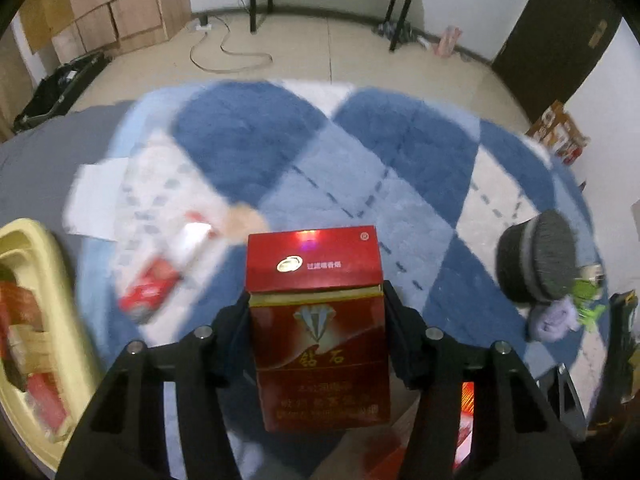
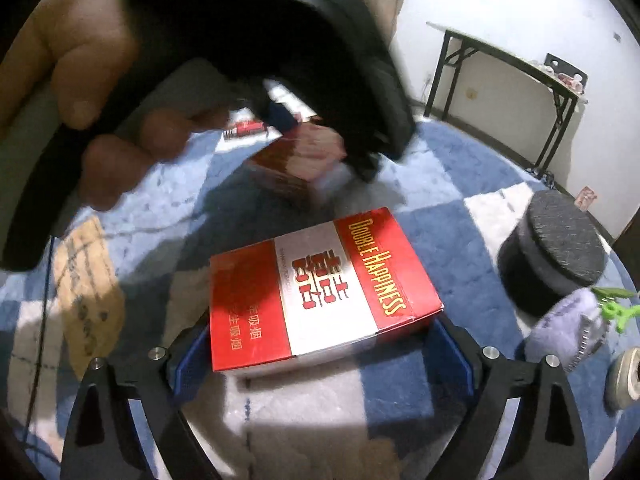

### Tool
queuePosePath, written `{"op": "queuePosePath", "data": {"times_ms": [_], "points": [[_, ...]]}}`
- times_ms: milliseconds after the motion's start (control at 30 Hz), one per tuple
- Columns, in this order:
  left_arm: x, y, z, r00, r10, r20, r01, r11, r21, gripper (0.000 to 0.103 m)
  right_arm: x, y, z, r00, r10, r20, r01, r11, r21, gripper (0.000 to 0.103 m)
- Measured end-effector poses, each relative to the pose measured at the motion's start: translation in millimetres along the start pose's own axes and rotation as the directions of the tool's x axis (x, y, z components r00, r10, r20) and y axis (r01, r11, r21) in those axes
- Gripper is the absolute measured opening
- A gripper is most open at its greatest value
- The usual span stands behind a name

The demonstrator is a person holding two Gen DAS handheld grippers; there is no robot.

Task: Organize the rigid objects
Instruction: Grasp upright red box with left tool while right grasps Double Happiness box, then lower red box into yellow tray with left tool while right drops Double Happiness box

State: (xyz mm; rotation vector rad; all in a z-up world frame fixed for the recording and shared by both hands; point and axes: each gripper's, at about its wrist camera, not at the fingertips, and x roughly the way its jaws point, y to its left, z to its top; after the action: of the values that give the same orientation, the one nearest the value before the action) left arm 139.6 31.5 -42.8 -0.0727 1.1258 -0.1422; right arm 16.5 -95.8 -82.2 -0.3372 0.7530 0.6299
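The left gripper point(image 1: 316, 300) clamps the dark red pack point(image 1: 318, 336) above the rug point(image 1: 248, 136), right of the yellow basket point(image 1: 24, 240). The right gripper point(image 2: 320, 344) brackets the Double Happiness pack point(image 2: 320, 288); firm contact cannot be confirmed. Risk: the glossy cardboard could slip or twist if either grip is shallow.

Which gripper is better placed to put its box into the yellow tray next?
Left. The left gripper holds the dark red box, and the yellow tray lies just to its left. The right view shows no tray.
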Motion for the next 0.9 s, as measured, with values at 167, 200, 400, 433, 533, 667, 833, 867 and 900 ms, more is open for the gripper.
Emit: {"op": "queuePosePath", "data": {"times_ms": [167,200,400,433,533,667,833,867,900], "points": [[-77,60,-15,0.995,0.005,0.095,-0.001,0.999,-0.052,0.058,-32,-5,6,0.998,0.025,0.053,-0.028,0.998,0.063,0.094],[-94,75,-20,0.993,0.019,0.115,-0.012,0.998,-0.061,0.058,-43,-4,7,0.997,0.03,0.071,-0.035,0.997,0.063,0.094],[-159,176,-78,0.967,0.186,0.174,-0.16,0.976,-0.151,0.058,-77,44,54,0.984,0.116,0.134,-0.115,0.993,-0.014,0.094],[-162,199,-90,0.966,0.199,0.165,-0.167,0.968,-0.186,0.059,-78,56,64,0.982,0.133,0.135,-0.13,0.991,-0.03,0.094],[-150,248,-112,0.967,0.234,0.099,-0.2,0.942,-0.27,0.059,-71,90,94,0.968,0.208,0.138,-0.202,0.978,-0.052,0.094],[-124,280,-120,0.972,0.231,0.049,-0.206,0.93,-0.306,0.059,-35,146,119,0.956,0.289,0.058,-0.283,0.955,-0.091,0.094],[-91,298,-106,0.973,0.229,0.024,-0.21,0.927,-0.312,0.059,15,201,132,0.949,0.312,-0.04,-0.315,0.939,-0.14,0.094],[-86,304,-103,0.974,0.225,0.024,-0.206,0.925,-0.32,0.059,23,210,134,0.95,0.308,-0.053,-0.313,0.937,-0.153,0.094],[-82,307,-101,0.975,0.221,0.022,-0.202,0.924,-0.323,0.059,33,215,136,0.951,0.303,-0.067,-0.31,0.936,-0.168,0.094]]}}
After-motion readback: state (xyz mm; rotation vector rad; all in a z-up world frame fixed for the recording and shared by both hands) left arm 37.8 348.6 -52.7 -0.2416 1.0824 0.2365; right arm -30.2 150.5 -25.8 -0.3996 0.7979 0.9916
